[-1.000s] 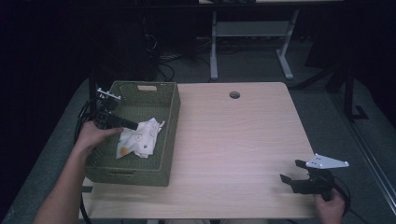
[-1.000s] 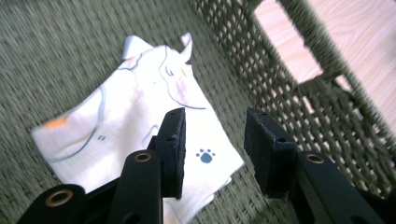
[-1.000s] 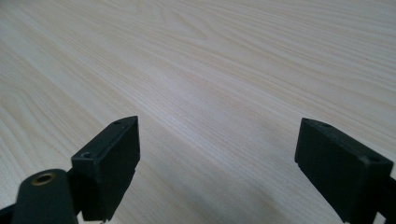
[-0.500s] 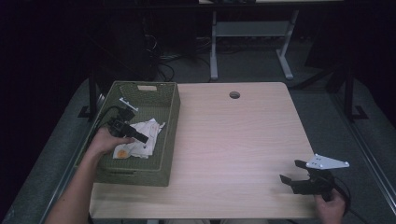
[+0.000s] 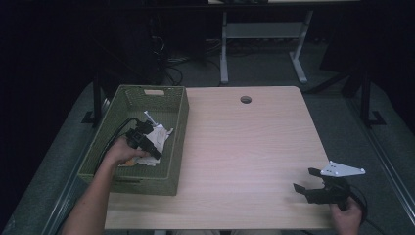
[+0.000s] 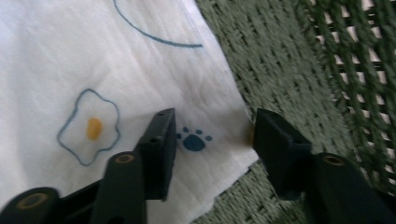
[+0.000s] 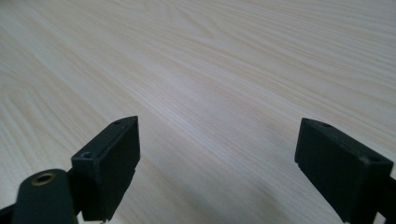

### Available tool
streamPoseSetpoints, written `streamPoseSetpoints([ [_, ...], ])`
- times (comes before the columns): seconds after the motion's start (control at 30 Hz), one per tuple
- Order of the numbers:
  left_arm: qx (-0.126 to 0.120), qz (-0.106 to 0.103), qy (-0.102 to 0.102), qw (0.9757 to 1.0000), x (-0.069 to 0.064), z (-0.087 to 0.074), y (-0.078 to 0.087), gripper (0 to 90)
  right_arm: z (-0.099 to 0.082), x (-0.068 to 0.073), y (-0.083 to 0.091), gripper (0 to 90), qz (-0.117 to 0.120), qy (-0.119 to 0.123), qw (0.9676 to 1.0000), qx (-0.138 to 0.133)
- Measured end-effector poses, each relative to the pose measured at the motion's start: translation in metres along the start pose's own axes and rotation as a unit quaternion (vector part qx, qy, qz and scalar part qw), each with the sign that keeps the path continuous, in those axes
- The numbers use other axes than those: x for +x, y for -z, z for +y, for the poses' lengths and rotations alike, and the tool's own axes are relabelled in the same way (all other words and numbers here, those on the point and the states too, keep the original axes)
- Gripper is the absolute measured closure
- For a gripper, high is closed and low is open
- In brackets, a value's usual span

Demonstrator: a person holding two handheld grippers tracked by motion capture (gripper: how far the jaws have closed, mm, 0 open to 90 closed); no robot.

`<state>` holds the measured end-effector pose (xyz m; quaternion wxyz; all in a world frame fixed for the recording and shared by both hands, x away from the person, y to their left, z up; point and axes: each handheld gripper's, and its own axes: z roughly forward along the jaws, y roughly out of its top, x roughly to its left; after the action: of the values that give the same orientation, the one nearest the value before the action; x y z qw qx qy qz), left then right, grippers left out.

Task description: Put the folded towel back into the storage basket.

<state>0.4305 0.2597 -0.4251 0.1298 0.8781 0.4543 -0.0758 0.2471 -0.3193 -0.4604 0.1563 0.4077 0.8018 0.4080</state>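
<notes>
A green woven basket (image 5: 176, 122) stands at the left of the wooden table (image 5: 244, 147). In it lies a white cloth (image 5: 157, 138) printed with fried eggs and paw marks (image 6: 93, 84). My left gripper (image 5: 145, 143) is down in the basket, open, its jaws straddling the cloth's corner (image 6: 210, 140); one jaw rests over the cloth, the other over the basket floor (image 6: 280, 70). My right gripper (image 5: 309, 182) is open near the table's front right corner, just above bare wood (image 7: 215, 93), nothing between its jaws.
A round cable hole (image 5: 245, 99) sits near the table's far edge. Beyond the table stand a metal desk frame (image 5: 264, 44) and cables on a dark floor. The basket's walls close in the left gripper.
My left gripper has moved toward the near right inside the basket and dropped onto the white cloth. The right gripper has stayed in place.
</notes>
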Motion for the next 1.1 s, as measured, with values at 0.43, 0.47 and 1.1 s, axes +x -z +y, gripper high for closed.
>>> streamPoseSetpoints([
  [0.43, -0.018, 0.021, 0.007, 0.9996, -0.007, 0.004, 0.01, 88.6, -0.001, -0.003, 0.006, 13.5, 0.003, -0.002, 0.9999, -0.016],
  [0.47, -0.026, 0.015, 0.01, 0.9995, -0.008, 0.004, 0.013, 88.6, -0.001, -0.004, 0.006, 13.5, 0.003, -0.003, 0.9998, -0.017],
  [1.1, -0.056, 0.032, 0.038, 0.9972, 0.014, -0.007, 0.028, 82.5, -0.002, -0.004, 0.004, 13.5, 0.0, -0.004, 0.9999, -0.009],
])
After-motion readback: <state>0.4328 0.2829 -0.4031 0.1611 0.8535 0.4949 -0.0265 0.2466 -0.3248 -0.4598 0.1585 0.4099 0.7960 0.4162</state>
